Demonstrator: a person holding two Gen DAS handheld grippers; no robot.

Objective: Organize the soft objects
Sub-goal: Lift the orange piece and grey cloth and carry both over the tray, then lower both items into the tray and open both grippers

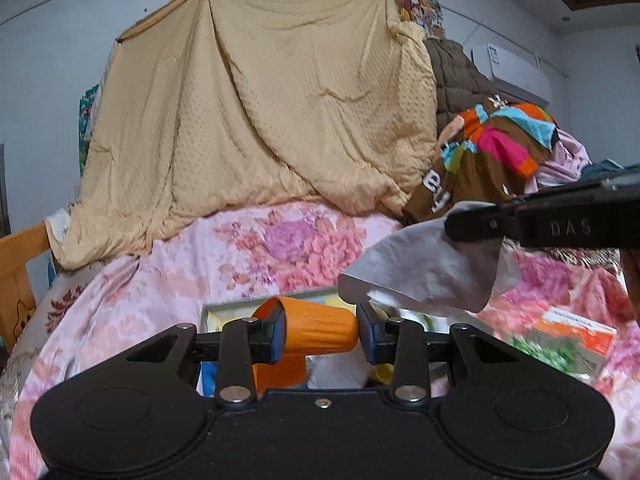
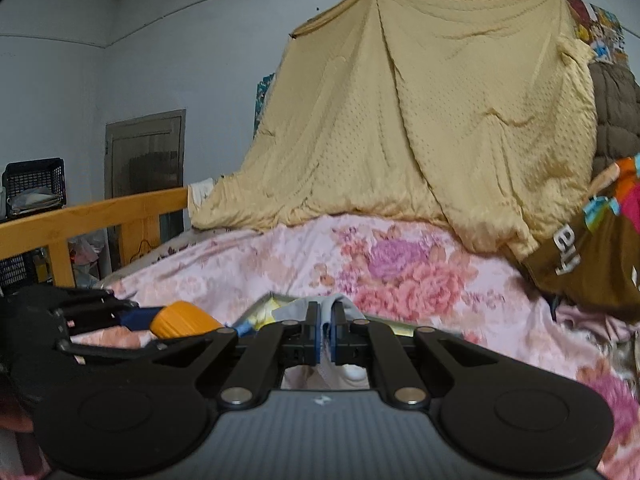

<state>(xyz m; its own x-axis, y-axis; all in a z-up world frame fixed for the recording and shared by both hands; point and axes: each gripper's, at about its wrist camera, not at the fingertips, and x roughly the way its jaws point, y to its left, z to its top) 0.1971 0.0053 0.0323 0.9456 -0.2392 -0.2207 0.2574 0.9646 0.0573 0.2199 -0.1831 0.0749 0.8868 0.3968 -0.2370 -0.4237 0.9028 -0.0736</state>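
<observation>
**Both grippers hold soft items above the flowered bed**

Our left gripper (image 1: pixel 322 334) is pinching an orange rolled cloth (image 1: pixel 316 330) crosswise between its blue pads, the roll's open end toward the left pad and an orange flap hanging below it. Our right gripper (image 2: pixel 326 338) has its jaws pressed nearly together on a thin pale grey cloth (image 2: pixel 320 308), which bunches above the pads and hangs below them. In the left wrist view that same cloth (image 1: pixel 432 272) droops from the right gripper's black fingers (image 1: pixel 480 222) at the right edge, just above and beside the orange roll.

Beneath both tools lies a shallow open box (image 1: pixel 224 310) with yellow and blue items in it, resting on a pink floral bedspread (image 1: pixel 248 252). To the right of it on the bedspread sits a clear packet with an orange label (image 1: pixel 568 340). Farther back a tan dimpled blanket (image 1: pixel 280 100) hangs from a line along the wall, its lower edge lying on the bed. Right of it we see a brown garment with bright coloured patches (image 1: pixel 492 148) piled against a brown quilted cover (image 1: pixel 456 68). A wooden bed rail (image 2: pixel 96 216) runs along the left, with a black crate (image 2: pixel 34 180) behind it.
</observation>
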